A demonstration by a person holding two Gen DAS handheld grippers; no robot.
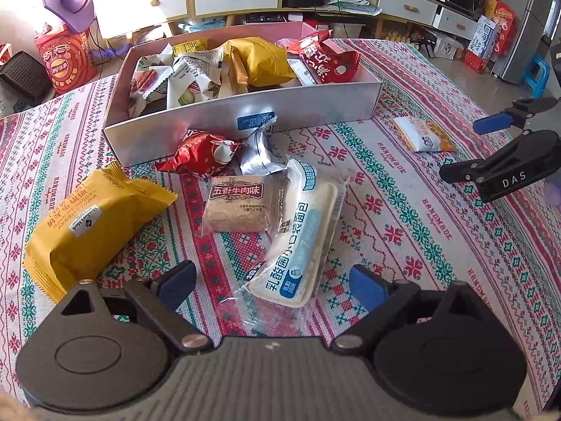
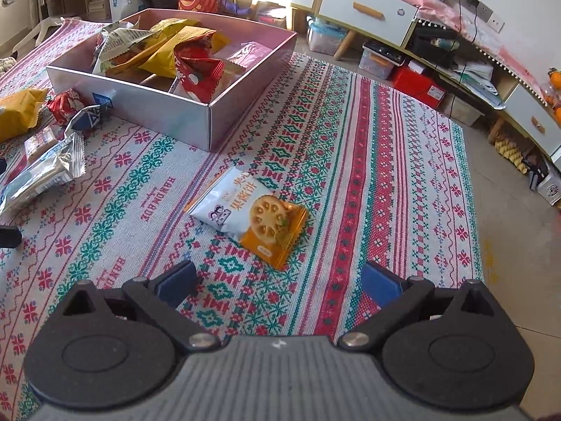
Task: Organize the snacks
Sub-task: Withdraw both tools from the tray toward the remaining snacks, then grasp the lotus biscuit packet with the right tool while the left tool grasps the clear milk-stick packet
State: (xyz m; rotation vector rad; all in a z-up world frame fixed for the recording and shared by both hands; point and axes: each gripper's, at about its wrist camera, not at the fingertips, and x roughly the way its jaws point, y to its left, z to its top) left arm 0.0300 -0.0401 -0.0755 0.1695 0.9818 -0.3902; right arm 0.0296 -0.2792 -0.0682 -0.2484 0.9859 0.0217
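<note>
- While the clear-wrapped bread bun (image 1: pixel 301 235) lies loose on the patterned cloth (image 1: pixel 420 210) in front of the box (image 1: pixel 245 112), its near end sits between the spread blue pads of the left gripper (image 1: pixel 273 280), which grips nothing.
- My judgement is that the step in hand is a double pick: the left side takes the bun, the right gripper (image 2: pixel 277 280) takes the cookie packet (image 2: pixel 249 214) lying alone just ahead of it.
- Right jaws also stand wide apart and empty, the packet still ahead of the fingertips.
- To do it well, I would bring the left pads down either side of the bun's narrow width, not on the loose film at its end, which would likely slip.
- For the cookie packet, a flat thing, closing on a raised edge or corner looks safer than pressing down on the middle.
- Counted on the cloth outside the box: one bun, one cookie packet, one yellow waffle pack (image 1: pixel 87 224), one brown biscuit square (image 1: pixel 238 207), one red wrapped snack (image 1: pixel 203 154), one silver sachet (image 1: pixel 256 154); six in all.
- Inside the box the wrappers overlap; at least one yellow and one red show, the rest I cannot count.
- One box only.
</note>
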